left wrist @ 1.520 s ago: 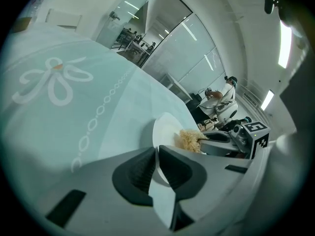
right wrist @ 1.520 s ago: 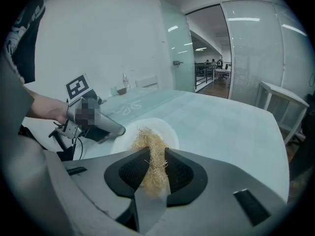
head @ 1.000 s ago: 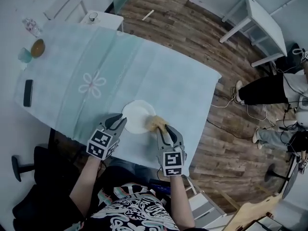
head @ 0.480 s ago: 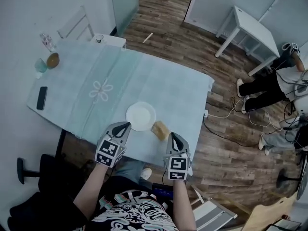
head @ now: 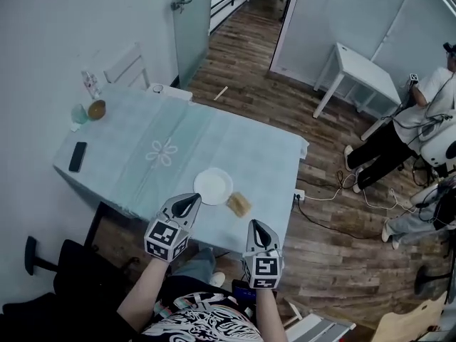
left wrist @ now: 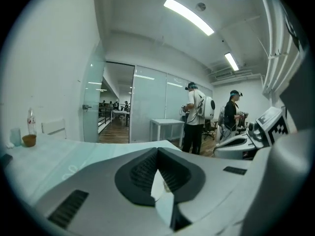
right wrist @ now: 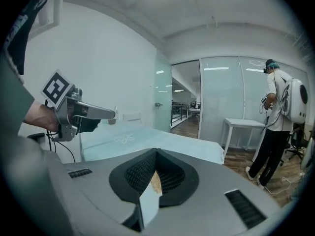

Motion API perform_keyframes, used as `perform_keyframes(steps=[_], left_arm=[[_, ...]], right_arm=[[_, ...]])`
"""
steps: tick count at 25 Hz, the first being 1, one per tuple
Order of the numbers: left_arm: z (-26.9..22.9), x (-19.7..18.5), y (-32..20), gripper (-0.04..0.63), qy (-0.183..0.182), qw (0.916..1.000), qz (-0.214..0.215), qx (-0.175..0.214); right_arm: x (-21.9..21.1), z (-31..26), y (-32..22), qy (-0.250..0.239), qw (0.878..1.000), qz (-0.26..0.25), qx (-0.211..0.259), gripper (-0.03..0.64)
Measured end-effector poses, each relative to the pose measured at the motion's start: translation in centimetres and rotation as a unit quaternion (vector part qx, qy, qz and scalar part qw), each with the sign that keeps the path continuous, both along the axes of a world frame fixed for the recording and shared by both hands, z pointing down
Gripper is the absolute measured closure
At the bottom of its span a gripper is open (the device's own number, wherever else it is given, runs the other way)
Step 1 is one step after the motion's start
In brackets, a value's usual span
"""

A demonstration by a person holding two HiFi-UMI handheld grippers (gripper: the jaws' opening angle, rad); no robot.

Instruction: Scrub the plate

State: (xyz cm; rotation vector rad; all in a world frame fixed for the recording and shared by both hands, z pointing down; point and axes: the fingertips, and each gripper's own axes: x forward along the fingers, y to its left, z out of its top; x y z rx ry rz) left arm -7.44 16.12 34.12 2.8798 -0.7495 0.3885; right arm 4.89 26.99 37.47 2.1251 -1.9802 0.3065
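The left tool (head: 189, 201) has just been closing on nothing; the right tool (head: 256, 226) is sitting shut, empty. The plate (head: 213, 186) is lying on the table (head: 142, 141), sponge (head: 239, 204) at its 4 o'clock; opening wide and pinching its middle looks best

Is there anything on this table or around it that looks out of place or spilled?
Nothing is spilled or broken. The plate lies flat near the edge of the table closest to the person, the sponge beside it. Only a pale stick lies loose on the floor beyond the table.

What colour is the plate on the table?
White. The plate shows best in the head view.
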Motion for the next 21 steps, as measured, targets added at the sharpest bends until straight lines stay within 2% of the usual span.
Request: perform_keyframes(steps=[3, 10, 21], left_arm=[[-0.9, -0.7, 0.6, 0.581, 0.016, 0.9998, -0.008, -0.005], [-1.6, -0.7, 2.8, 0.58, -0.004, 0.9989, -0.01, 0.046], [-1.9, -2.3, 3.1, 0.58, 0.007, 0.9986, -0.015, 0.05]], right_arm=[[-0.3, -1.2, 0.7, 0.003, 1.0, 0.002, 0.012, 0.629], [0.1, -3.0, 2.1, 0.017, 0.999, 0.0, 0.035, 0.629], [-0.8, -3.2, 2.5, 0.021, 0.999, 0.007, 0.04, 0.629]])
